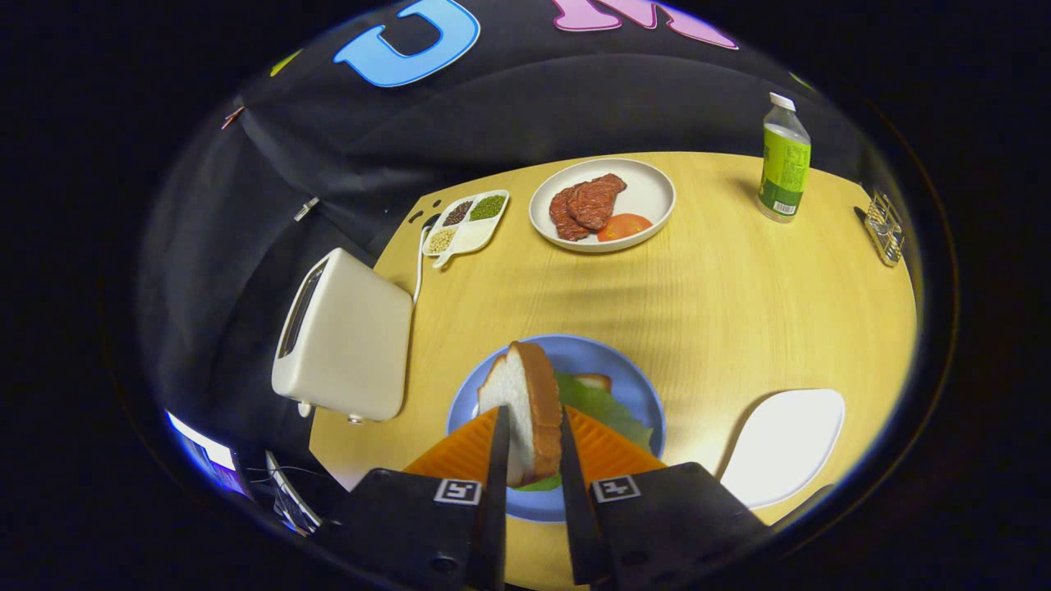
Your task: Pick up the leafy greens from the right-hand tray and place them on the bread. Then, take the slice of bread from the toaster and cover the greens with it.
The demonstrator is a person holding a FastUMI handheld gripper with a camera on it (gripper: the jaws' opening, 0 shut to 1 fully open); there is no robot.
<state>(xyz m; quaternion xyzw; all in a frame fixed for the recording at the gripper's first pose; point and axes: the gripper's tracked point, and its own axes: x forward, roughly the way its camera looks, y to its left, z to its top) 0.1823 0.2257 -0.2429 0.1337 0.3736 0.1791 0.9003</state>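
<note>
Low in the middle of the frame, the gripper (530, 460) has its two fingers clamped on a slice of bread (525, 410), one finger pressing each flat side. The slice stands on edge, upright: its white crumb face is turned to the left, and a golden-brown crust runs over the top and down the right side. It hangs above a round blue plate (591, 353) that sits on the wooden table (698, 295).

On that plate, just right of the held slice, lie the leafy greens (603, 406), a crinkled green leaf spread flat, with a little more green showing under the slice near the fingertips. A corner of another bread slice (593, 381) peeks out from beneath the far edge of the leaf.

At the left of the frame stands a cream toaster (345, 336), its slot facing left; whether anything sits inside it cannot be told. At the lower right lies a white tray (788, 443).

Toward the top centre is a white plate (649, 193) with pieces of red-brown meat (587, 205) and a tomato slice (624, 226). Left of it is a small divided dish (468, 226) of seeds. At the upper right stands a green-labelled bottle (784, 160), and further right a small metal rack (885, 226).
</note>
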